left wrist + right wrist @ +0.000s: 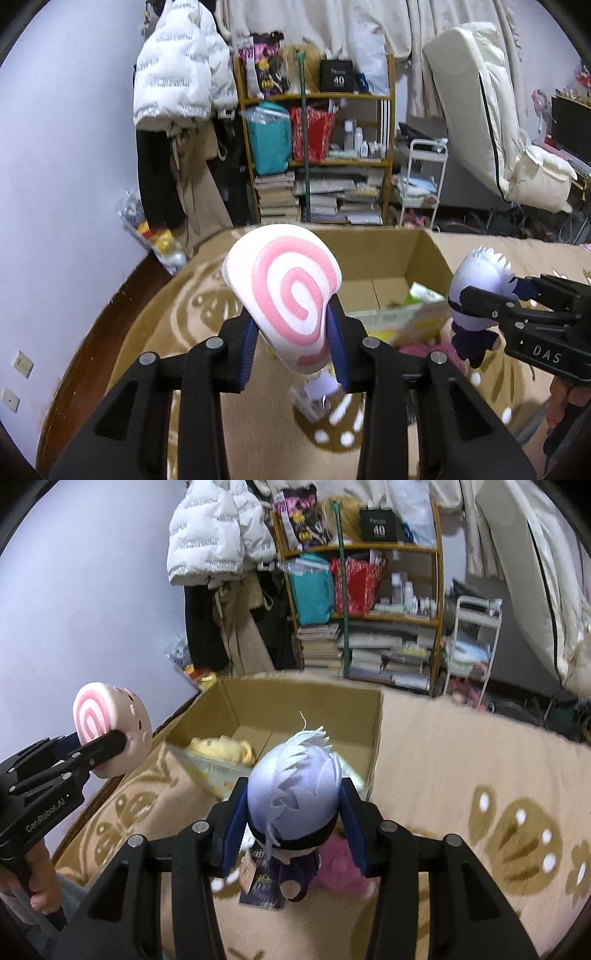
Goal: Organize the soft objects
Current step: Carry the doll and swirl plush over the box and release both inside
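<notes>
Plush spiral-patterned cushion [284, 299] squeezed in left jaws; right jaws grip felt-haired doll [293, 797] above cardboard box [306, 701].

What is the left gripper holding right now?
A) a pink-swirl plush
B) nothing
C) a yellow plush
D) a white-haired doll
A: the left gripper has its fingers pressed on either side of the pink-swirl plush, held up in front of the box.

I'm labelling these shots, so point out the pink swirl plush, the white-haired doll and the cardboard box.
pink swirl plush [291, 291]: left wrist view, swirl face.
white-haired doll [295, 786]: right wrist view, hair.
cardboard box [295, 705]: right wrist view, far inner wall.
</notes>
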`<state>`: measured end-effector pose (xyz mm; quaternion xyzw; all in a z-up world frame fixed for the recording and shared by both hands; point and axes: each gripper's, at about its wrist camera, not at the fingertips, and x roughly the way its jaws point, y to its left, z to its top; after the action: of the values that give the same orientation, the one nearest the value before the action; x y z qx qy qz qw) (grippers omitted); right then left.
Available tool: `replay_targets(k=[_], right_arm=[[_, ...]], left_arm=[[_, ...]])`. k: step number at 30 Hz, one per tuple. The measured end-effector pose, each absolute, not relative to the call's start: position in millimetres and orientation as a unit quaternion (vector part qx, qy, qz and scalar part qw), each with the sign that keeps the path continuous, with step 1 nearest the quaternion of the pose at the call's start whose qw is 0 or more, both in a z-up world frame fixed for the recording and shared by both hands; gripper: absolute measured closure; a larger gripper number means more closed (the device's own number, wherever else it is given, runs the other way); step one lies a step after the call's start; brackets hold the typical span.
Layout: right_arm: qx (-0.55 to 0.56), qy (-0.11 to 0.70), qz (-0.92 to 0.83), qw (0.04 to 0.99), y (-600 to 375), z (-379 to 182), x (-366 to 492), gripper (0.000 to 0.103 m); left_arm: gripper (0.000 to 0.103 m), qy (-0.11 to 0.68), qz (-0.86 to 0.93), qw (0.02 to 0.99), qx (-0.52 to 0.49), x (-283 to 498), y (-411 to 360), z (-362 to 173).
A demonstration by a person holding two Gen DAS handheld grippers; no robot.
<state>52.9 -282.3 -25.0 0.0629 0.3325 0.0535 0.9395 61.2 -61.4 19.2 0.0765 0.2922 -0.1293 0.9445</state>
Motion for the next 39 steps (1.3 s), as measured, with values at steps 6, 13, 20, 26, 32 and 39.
replay_targets(k=[6, 13, 20, 26, 32, 39], right_arm=[[0.06, 0.302, 0.058, 0.95, -288.6, -8.6, 72.3, 0.053], [0.048, 0.273, 0.066, 0.958, -289.5, 3.6, 97.7, 0.053], [0.037, 0.258, 0.075, 0.963, -283.6, -0.9, 116.8, 0.053], [0.041, 0.268, 0.08, 0.959, -279.8, -19.0, 129.0, 0.053], [0.047, 0.281, 0.069, 0.956, -280.3, -31.0, 135.8, 0.052], [0.051, 0.288, 0.069, 0.954, -286.0, -43.1, 137.9, 0.052]], left_arm=[[0.07, 0.274, -0.13, 0.95, 0.071, 81.4, -64.1, 25.8], [0.07, 0.26, -0.123, 0.953, 0.09, 112.1, -76.8, 23.1], [0.069, 0.265, -0.122, 0.952, 0.089, 128.2, -81.6, 9.1], [0.069, 0.281, -0.13, 0.948, 0.079, 140.6, -79.1, -6.3], [0.069, 0.286, -0.14, 0.945, 0.076, 148.8, -77.9, -15.6], [0.068, 0.303, -0.173, 0.934, 0.078, 153.6, -86.5, -25.8]])
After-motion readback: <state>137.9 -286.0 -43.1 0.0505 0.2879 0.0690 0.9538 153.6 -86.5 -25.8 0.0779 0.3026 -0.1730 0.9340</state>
